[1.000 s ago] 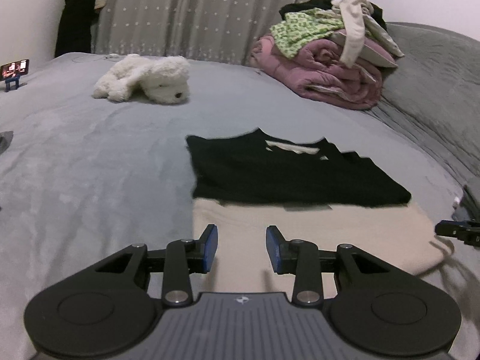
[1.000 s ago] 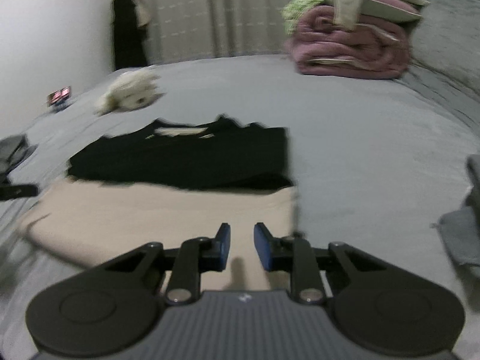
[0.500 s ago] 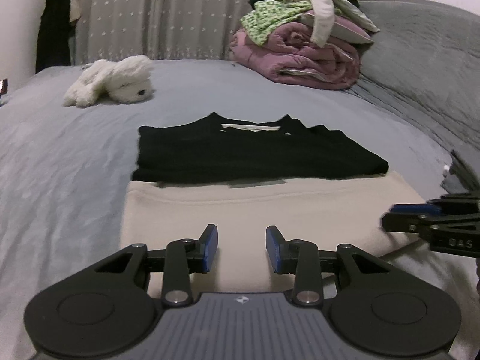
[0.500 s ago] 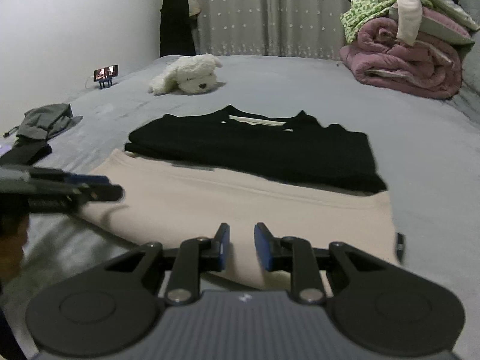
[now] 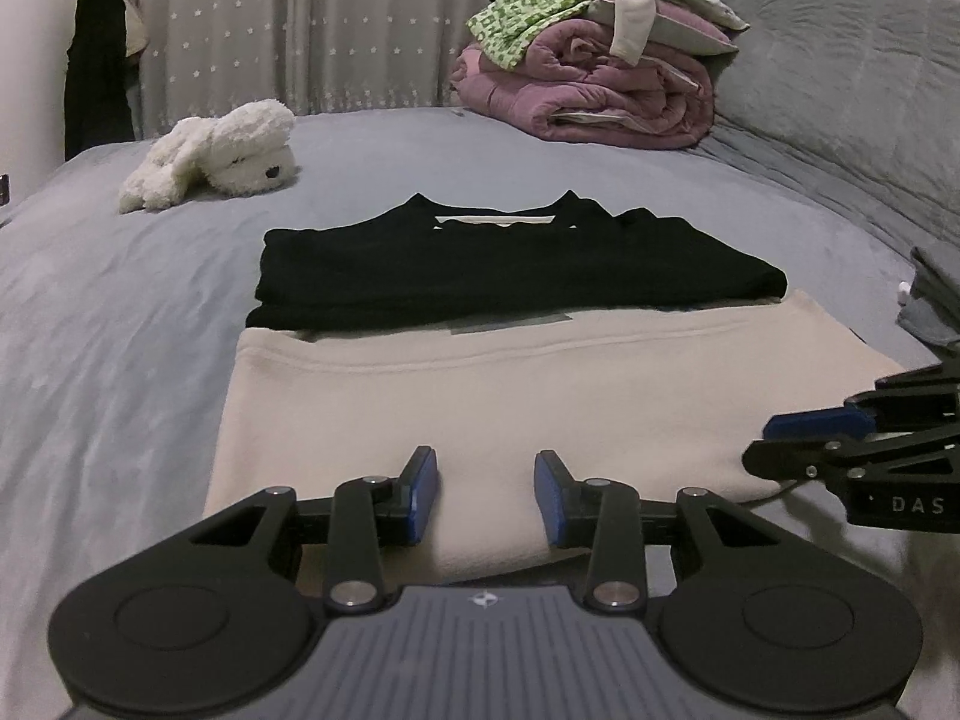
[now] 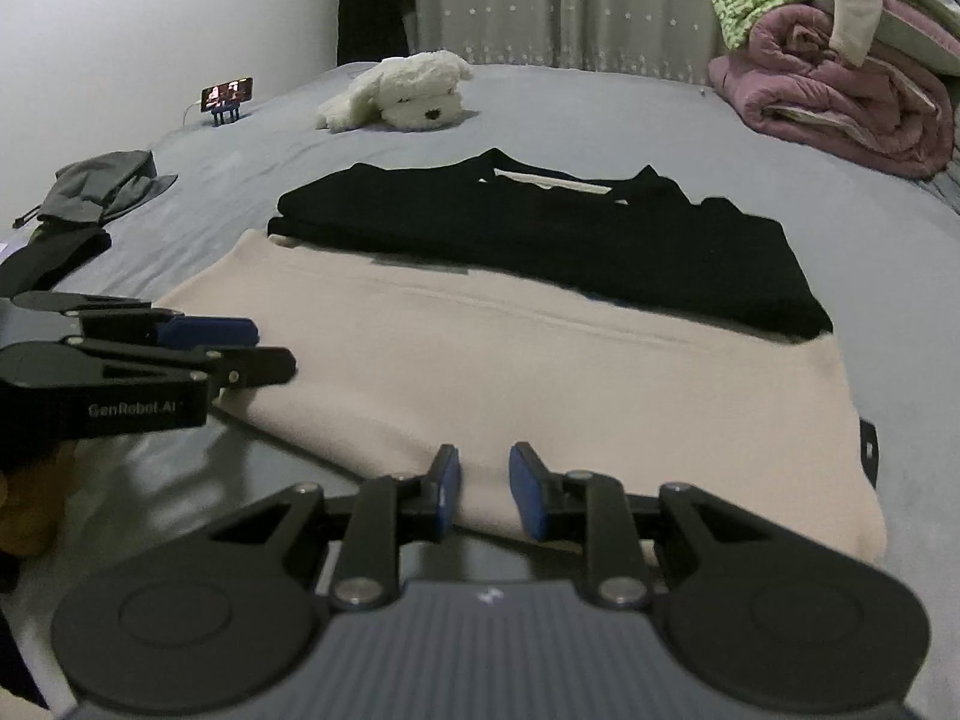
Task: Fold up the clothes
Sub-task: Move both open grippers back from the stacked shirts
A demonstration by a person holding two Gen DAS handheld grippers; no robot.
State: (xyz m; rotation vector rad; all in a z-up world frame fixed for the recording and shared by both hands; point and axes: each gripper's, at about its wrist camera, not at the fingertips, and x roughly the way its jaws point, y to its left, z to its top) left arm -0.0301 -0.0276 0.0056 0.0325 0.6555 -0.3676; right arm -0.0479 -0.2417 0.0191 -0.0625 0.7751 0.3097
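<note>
A folded beige garment [image 5: 510,396] [image 6: 540,372] lies flat on the grey bed [image 5: 120,330], with a folded black garment [image 5: 480,264] [image 6: 570,234] just behind it and overlapping its far edge. My left gripper [image 5: 483,480] hovers open over the left part of the beige garment's near edge, nothing pinched between its blue pads. My right gripper [image 6: 485,468] stands open with a narrower gap over the right part of the same edge. Each gripper shows in the other's view: the right gripper [image 5: 798,426] at the garment's right corner, the left gripper [image 6: 240,348] at its left corner.
A white plush toy [image 5: 222,156] [image 6: 408,90] lies at the back. A pile of pink bedding and clothes [image 5: 600,60] [image 6: 840,78] sits at the back right. Grey clothes [image 6: 102,186] and a phone on a stand [image 6: 227,96] are at the left, more grey cloth [image 5: 936,300] at the right.
Both grippers have swung in towards the near edge of the beige garment and sunk a little. Each now shows larger in the other's view. Their jaws look the same.
</note>
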